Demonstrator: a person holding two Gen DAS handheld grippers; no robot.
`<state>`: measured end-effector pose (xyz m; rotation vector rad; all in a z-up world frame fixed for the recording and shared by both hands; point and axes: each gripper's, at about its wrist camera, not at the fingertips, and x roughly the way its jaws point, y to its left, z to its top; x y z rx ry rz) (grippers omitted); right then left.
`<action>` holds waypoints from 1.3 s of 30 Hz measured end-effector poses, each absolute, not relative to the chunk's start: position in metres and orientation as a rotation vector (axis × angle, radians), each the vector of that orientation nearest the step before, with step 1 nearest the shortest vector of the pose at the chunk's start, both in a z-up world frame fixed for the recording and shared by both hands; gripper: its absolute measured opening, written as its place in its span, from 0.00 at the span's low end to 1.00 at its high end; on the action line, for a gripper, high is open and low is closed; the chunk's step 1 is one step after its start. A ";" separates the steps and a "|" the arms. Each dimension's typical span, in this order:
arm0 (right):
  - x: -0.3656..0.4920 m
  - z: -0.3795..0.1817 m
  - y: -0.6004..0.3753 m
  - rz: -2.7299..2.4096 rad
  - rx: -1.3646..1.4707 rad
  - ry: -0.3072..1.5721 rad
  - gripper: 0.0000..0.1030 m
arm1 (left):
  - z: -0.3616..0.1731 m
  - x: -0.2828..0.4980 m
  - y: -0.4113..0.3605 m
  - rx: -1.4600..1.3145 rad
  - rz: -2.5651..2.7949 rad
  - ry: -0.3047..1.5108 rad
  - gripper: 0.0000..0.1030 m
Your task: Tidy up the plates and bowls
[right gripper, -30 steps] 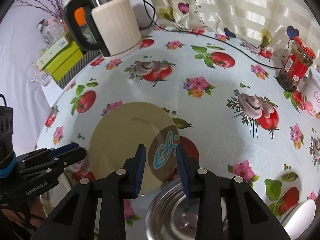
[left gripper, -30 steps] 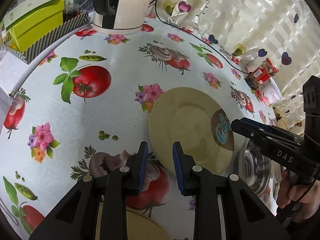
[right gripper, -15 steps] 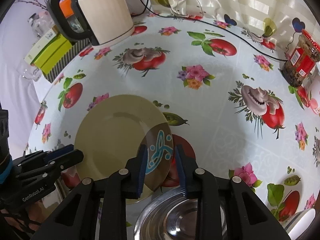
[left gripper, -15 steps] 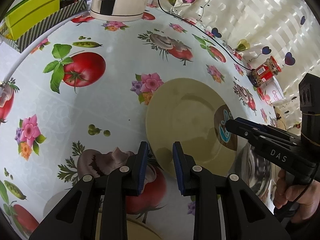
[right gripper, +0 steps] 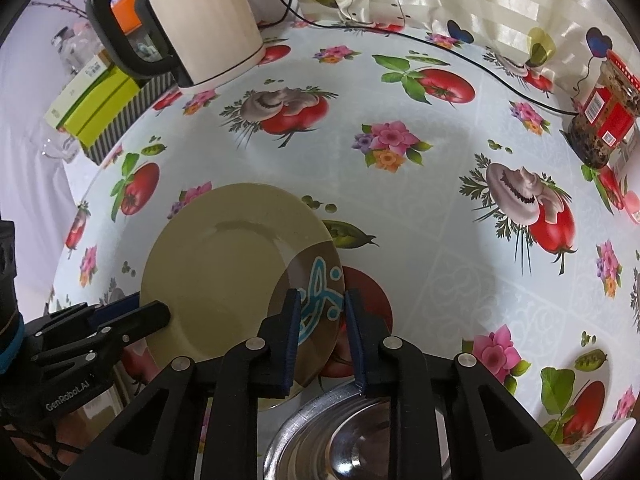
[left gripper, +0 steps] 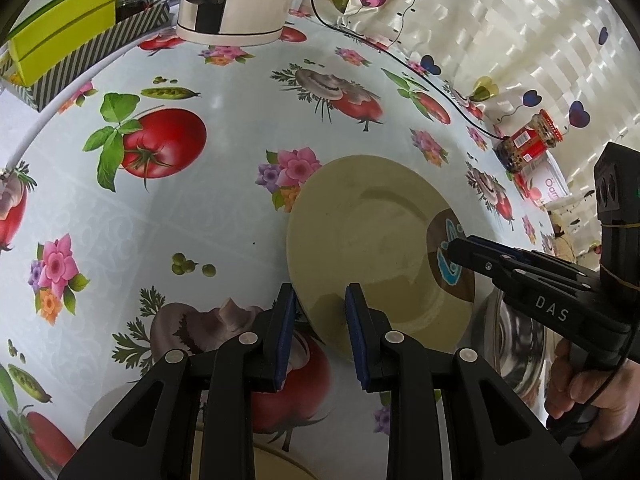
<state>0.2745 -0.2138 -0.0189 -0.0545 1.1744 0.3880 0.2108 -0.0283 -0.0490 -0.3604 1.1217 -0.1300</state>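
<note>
A beige plate [left gripper: 372,248] with a brown patch and a blue motif lies tilted over the flowered tablecloth, its near edge overlapping a steel bowl [right gripper: 352,432]. My left gripper [left gripper: 320,316] is shut on the plate's plain rim, and a shadow under that rim shows it is off the cloth. In the right wrist view the same plate [right gripper: 224,272] has its brown rim between the jaws of my right gripper [right gripper: 322,320]. Those jaws are closing, and a thin gap still shows beside the outer pad. The left gripper's tip [right gripper: 160,312] sits at the opposite rim.
A cream kettle [right gripper: 208,20] and a striped box of green cartons [right gripper: 100,108] stand at the back left. A red-labelled jar [right gripper: 604,112] and a black cable are at the back right. A white dish [right gripper: 600,444] is near right. Another beige plate's edge [left gripper: 248,468] shows under the left gripper.
The right gripper's jaws have narrowed around the plate's brown rim. The left gripper keeps the same hold on the plain rim, and neither hand has moved much.
</note>
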 end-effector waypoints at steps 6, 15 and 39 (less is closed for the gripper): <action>0.273 -0.017 -0.213 0.394 -0.045 1.170 0.21 | -0.041 0.207 -0.024 -0.359 -0.127 1.095 0.26; 0.267 -0.007 -0.207 0.408 -0.037 1.143 0.21 | -0.033 0.200 -0.017 -0.361 -0.115 1.076 0.26; 0.225 0.020 -0.186 0.438 -0.037 1.099 0.21 | -0.005 0.156 0.001 -0.345 -0.080 1.028 0.26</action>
